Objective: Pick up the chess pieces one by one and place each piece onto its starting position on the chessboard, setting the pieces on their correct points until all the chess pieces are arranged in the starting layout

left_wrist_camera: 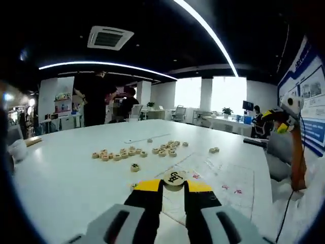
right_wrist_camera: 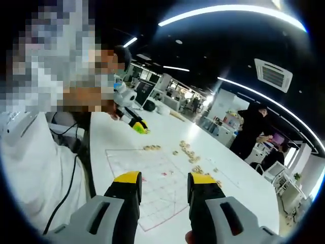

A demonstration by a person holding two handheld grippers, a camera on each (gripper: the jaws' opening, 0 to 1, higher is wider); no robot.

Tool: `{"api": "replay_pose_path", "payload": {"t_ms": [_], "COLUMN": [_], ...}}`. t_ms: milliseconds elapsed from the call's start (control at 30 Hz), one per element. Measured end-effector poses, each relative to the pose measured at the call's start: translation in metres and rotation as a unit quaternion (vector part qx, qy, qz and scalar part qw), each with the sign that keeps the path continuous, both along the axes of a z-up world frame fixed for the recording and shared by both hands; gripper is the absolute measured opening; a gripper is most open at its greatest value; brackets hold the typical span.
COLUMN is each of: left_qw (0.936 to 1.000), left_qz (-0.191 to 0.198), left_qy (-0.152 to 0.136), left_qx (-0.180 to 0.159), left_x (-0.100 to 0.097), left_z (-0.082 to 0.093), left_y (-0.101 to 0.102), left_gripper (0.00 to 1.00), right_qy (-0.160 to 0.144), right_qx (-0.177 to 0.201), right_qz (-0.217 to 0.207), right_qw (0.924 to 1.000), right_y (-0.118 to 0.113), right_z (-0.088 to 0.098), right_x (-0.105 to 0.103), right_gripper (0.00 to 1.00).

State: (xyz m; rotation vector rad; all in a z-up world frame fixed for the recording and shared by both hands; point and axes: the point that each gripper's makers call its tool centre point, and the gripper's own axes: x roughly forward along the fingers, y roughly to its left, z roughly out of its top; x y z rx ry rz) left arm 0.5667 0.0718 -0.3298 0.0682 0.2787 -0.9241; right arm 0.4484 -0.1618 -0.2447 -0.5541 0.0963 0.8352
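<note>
One disc (left_wrist_camera: pixel 174 178) half-hidden between claw (left_wrist_camera: pixel 173 186) tips

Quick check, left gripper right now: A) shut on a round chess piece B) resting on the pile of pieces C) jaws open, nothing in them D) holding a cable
A: in the left gripper view the left gripper has a round chess piece clamped between its yellow-tipped jaws, above the chessboard.
</note>
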Motion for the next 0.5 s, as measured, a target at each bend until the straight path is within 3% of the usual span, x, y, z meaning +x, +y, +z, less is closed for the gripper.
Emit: {"api": "replay_pose_path", "payload": {"t_ms": [200, 500], "left_qw": [0.9981, 0.9913], "left_qz": [-0.049, -0.102], "left_qy": [0.018, 0.055], "left_qx": [0.032, 0.062], "left_x": [-0.036, -0.063], "left_z": [-0.027, -0.059], "left_y": [-0.002, -0.004], "left_gripper": [0.19, 0.19], "right_qy": [0.007, 0.011], "right_qx": [-0.009, -0.019], "right_qz": [0.012, 0.022], "right_qw": [0.9999, 0.9995], "right_y": [0.003, 0.005], "right_z": [-0.006, -0.012], "right_x": [-0.006, -0.008], "right_gripper": [0.38, 0.39]}}
